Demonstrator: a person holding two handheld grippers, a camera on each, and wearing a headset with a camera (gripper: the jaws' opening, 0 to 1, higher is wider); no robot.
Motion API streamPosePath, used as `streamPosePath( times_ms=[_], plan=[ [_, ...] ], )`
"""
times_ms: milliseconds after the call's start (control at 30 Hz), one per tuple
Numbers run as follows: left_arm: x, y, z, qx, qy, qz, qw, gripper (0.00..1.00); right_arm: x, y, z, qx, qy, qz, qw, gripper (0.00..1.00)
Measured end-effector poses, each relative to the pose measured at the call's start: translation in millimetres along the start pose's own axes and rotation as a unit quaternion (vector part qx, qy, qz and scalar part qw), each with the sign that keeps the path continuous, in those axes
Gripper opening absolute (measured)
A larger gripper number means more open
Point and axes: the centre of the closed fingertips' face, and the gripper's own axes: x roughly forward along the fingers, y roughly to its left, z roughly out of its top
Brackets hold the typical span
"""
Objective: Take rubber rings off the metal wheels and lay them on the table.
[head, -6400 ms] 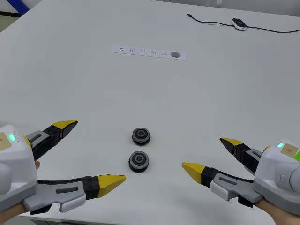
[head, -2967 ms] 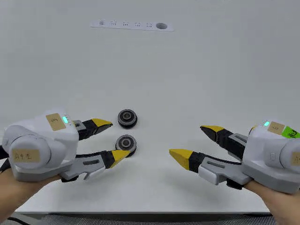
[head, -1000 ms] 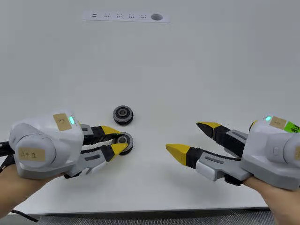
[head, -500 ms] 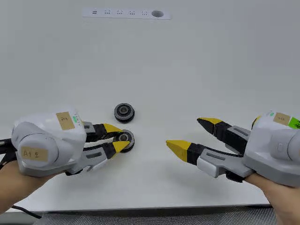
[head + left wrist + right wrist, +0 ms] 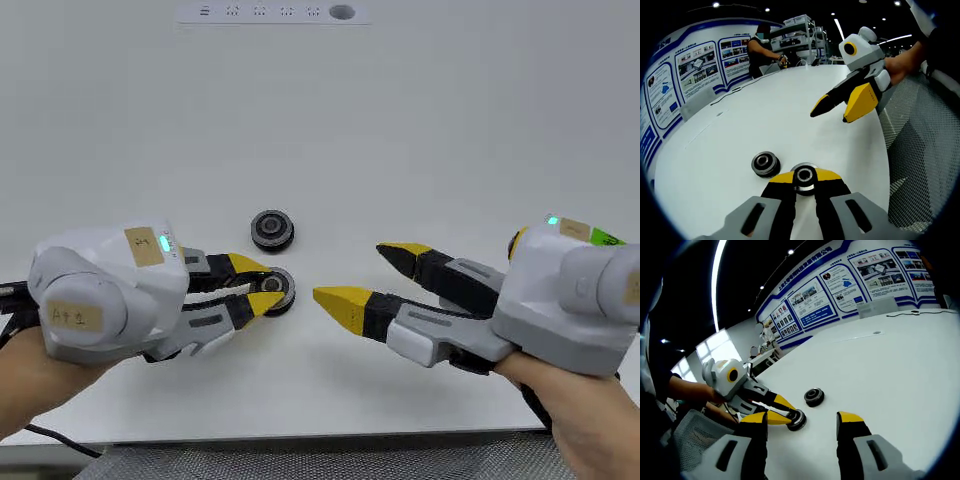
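Note:
Two small metal wheels with black rubber rings are on the white table (image 5: pixel 420 130). The far wheel (image 5: pixel 272 228) (image 5: pixel 765 163) (image 5: pixel 814 396) lies free. My left gripper (image 5: pixel 258 283) is shut on the near wheel (image 5: pixel 277 288) (image 5: pixel 804 176) (image 5: pixel 796 419), its yellow tips pinching the wheel's two sides. Just right of that wheel my right gripper (image 5: pixel 368 275) stands open, nothing between its yellow tips, which point left at the wheel. The left gripper view has the right gripper (image 5: pixel 840 102) beyond the wheels.
A white power strip (image 5: pixel 272 13) lies at the far side of the table. The table's front edge (image 5: pixel 330 436) runs just below both grippers. A person (image 5: pixel 762 40) stands at the table's far end.
My left gripper has narrowed onto the near wheel and holds it. The right gripper has moved left, toward that wheel. The far wheel has stayed put.

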Motion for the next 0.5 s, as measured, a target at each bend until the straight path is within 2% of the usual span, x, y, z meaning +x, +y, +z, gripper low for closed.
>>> streamPosePath(
  times_ms=[100,233,367,500],
  plan=[
    [0.1,-0.2,0.1,0.002,0.002,-0.003,1.0,0.14,4.4,4.1,-0.7,0.045,-0.005,0.014,0.9989,0.53],
    [0.2,-0.8,0.4,0.007,0.006,-0.006,0.9999,0.14,11.2,3.5,2.6,0.115,-0.024,0.024,0.9928,0.53],
    [0.4,-1.2,0.5,0.012,0.008,-0.01,0.9998,0.14,19.8,7.8,0.4,0.125,-0.016,0.035,0.9914,0.57],
    [0.4,-1.5,0.6,0.015,0.008,-0.012,0.9998,0.14,29.2,16.0,-3.8,0.135,-0.004,0.044,0.9899,0.57]
  ],
)
